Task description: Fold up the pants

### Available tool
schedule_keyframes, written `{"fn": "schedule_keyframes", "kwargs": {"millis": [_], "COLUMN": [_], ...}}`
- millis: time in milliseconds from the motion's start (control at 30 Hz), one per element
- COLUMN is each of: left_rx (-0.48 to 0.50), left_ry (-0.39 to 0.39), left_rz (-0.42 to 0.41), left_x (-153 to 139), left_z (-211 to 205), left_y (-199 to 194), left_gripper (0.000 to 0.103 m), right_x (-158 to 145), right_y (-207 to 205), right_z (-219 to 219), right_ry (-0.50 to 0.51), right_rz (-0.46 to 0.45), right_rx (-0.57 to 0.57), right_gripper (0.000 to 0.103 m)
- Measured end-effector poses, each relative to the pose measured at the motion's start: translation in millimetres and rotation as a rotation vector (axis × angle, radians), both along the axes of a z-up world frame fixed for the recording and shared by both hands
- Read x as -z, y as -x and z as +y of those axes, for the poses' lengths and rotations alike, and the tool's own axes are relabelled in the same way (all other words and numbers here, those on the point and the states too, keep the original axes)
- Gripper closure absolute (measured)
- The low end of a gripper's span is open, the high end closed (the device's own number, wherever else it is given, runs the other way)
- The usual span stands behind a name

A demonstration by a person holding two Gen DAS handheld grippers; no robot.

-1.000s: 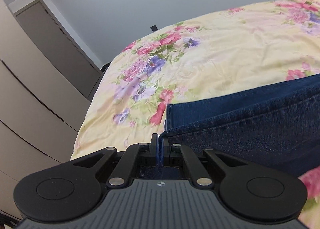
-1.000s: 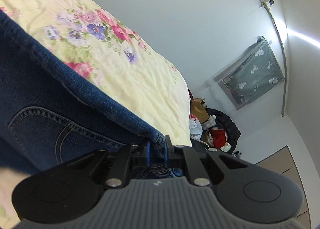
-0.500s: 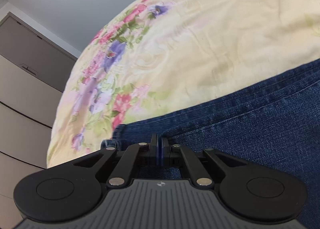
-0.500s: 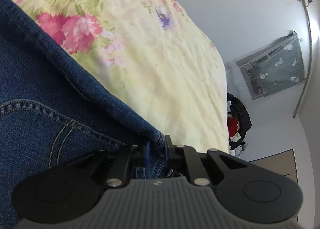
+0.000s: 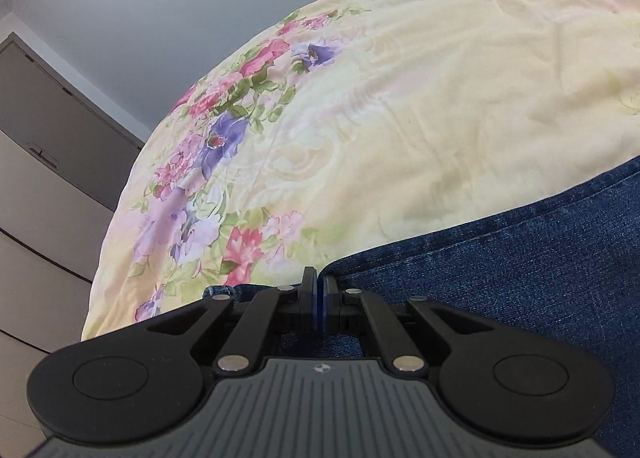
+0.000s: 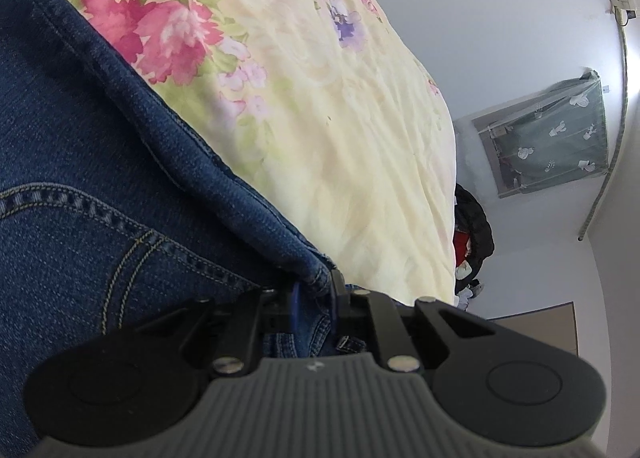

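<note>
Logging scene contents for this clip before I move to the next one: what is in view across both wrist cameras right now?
jeans: one pair, dark blue denim, lying on the bed, edge pinched at two places.
floral bedspread: one, pale yellow with pink and purple flowers, under the jeans.
wardrobe: one, beige, left of the bed.
curtain: one, grey-green with white print, on the far wall.
pile of clothes: one, black and red, beyond the bed.
left hand-held gripper: black, shut on the jeans' edge.
right hand-held gripper: black, shut on the jeans' seam.
</note>
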State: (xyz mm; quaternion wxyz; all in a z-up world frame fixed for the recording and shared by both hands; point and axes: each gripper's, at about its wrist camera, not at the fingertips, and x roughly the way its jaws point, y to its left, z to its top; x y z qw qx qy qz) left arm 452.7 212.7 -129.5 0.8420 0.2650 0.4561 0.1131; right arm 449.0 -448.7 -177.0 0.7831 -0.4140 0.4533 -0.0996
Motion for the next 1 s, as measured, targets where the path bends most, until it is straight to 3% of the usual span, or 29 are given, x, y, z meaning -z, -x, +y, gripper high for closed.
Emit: {"fn": "schedule_keyframes", "kwargs": {"millis": [67,133,267,300,333,400,467,533,600,767,1000], "left_rx": [0.006,0.001,-0.014,-0.012,-0.033,-0.062,-0.106,-0.157,-0.205,-0.313,-0.576], "left_ry": [-0.009,-0.007,0.066,0.058,0.014,-0.07,-0.051,0.029,0.134,0.407,0.814], "left_rz": [0.071,0.084,0.073,0.063,0.048,0.046,0.025,-0.005,-0.02,-0.099,-0.252], "left_x": [14,19,8,3,0,-10,-27,-42,-53,-65,-45], "left_z": [1,3,20,23,27,37,53,68,83,111,152], "left_y": [-9,-12,-11,-9,-9,-9,-6,3,15,66,159], "left_gripper": [0.1,0.09,0.082,0.076,0.058,0.039,0.039,0.039,0.039,0.039,0.032], "right_x": [2,2,2,2,1,2,1,-6,-15,-45,-82], "right_y": [-1,0,2,3,4,3,5,8,10,27,89], "right_z": [2,3,6,6,8,11,15,16,13,10,19], "right_ry": [0.011,0.016,0.03,0.037,0.041,0.058,0.083,0.074,0.044,-0.036,-0.345], "right_rz": [0.001,0.004,0.009,0.01,0.013,0.03,0.033,0.01,-0.012,-0.072,-0.092], "right_rx": [0.007,0.005,0.002,0.002,0.003,0.001,-0.003,0.015,0.064,0.164,0.316], "right_gripper": [0.096,0.096,0.095,0.095,0.091,0.09,0.082,0.068,0.064,0.063,0.062]}}
